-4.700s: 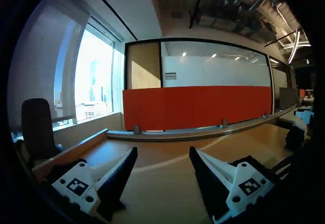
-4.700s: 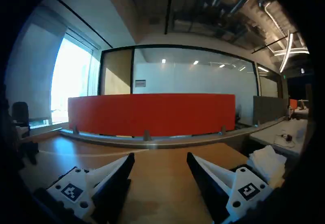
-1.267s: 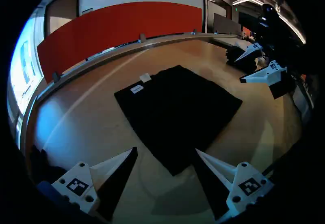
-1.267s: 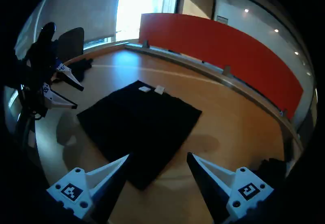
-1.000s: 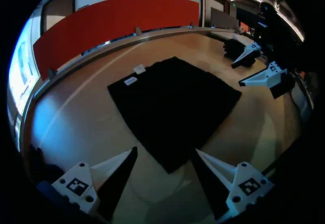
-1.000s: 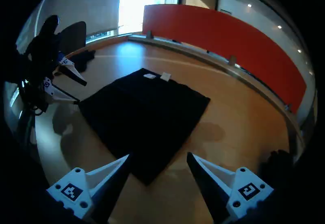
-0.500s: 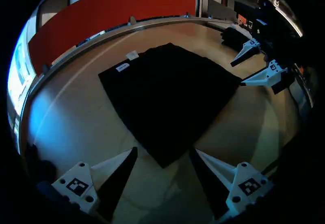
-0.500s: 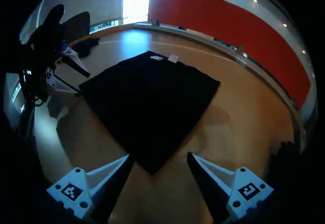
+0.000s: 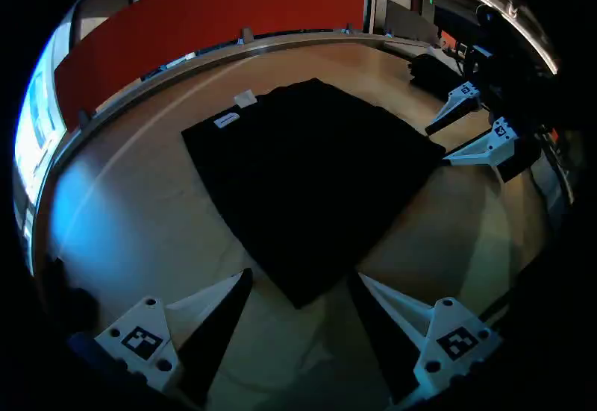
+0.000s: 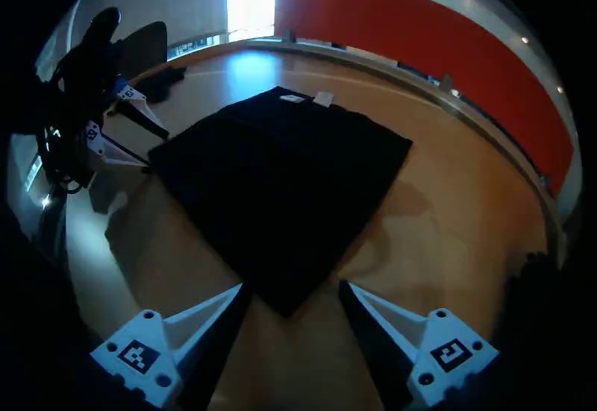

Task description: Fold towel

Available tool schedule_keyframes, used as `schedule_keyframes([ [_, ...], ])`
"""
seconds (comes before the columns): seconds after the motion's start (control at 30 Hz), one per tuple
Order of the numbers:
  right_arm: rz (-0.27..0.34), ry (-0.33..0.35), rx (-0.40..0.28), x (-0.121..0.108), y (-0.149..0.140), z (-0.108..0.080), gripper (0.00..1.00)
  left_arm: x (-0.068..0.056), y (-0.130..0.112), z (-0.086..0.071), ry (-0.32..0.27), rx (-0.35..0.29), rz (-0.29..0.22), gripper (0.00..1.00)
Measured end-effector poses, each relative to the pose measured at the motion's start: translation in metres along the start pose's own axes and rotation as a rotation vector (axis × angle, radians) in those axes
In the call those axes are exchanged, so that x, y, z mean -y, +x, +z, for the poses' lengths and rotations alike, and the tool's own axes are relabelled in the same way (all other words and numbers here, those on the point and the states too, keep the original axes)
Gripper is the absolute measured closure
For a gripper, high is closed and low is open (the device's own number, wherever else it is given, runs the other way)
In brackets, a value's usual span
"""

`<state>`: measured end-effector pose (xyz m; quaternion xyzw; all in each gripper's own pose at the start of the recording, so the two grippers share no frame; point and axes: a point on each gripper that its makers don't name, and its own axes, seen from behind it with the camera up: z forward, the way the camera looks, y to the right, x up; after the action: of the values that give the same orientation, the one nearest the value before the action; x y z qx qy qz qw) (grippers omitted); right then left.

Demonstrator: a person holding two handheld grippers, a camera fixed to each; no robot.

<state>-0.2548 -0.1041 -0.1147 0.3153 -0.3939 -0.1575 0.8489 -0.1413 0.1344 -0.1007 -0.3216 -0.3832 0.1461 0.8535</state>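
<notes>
A black towel (image 9: 313,180) lies flat on the wooden table (image 9: 134,202), with small white tags (image 9: 226,119) at its far edge. In the left gripper view my left gripper (image 9: 302,292) stands open just above the towel's near corner, nothing between its fingers. The right gripper (image 9: 455,131) shows at the right, by the towel's right corner. In the right gripper view the towel (image 10: 283,180) spreads ahead, and my right gripper (image 10: 291,299) is open over its near corner. The left gripper (image 10: 134,131) is at the far left, by the towel's left corner.
A red divider panel (image 9: 209,23) runs along the table's far edge (image 10: 463,90). A dark chair (image 10: 145,49) stands by the bright window. A dark bundle (image 9: 433,71) lies on the table at the far right. Bare wood surrounds the towel.
Both grippers tipped down from looking at the room to looking at the table, then came lower and closer to the towel's two near corners. Both stayed open.
</notes>
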Motion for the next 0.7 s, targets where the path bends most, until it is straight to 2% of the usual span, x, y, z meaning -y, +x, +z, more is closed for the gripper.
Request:
schedule_keyframes([
  [0.17,0.004,0.015,-0.002,0.0031,0.0001,0.0007,0.27,0.0006,0.0005,-0.0005,0.004,0.006,-0.006,0.08],
  [0.37,-0.002,0.023,-0.003,0.0066,0.0007,0.0010,0.37,0.0016,0.0012,-0.0006,0.018,0.020,-0.024,0.19],
  [0.7,-0.005,0.030,0.003,0.0081,0.0012,0.0012,0.51,0.0021,0.0009,-0.0017,0.030,0.035,-0.039,0.31],
])
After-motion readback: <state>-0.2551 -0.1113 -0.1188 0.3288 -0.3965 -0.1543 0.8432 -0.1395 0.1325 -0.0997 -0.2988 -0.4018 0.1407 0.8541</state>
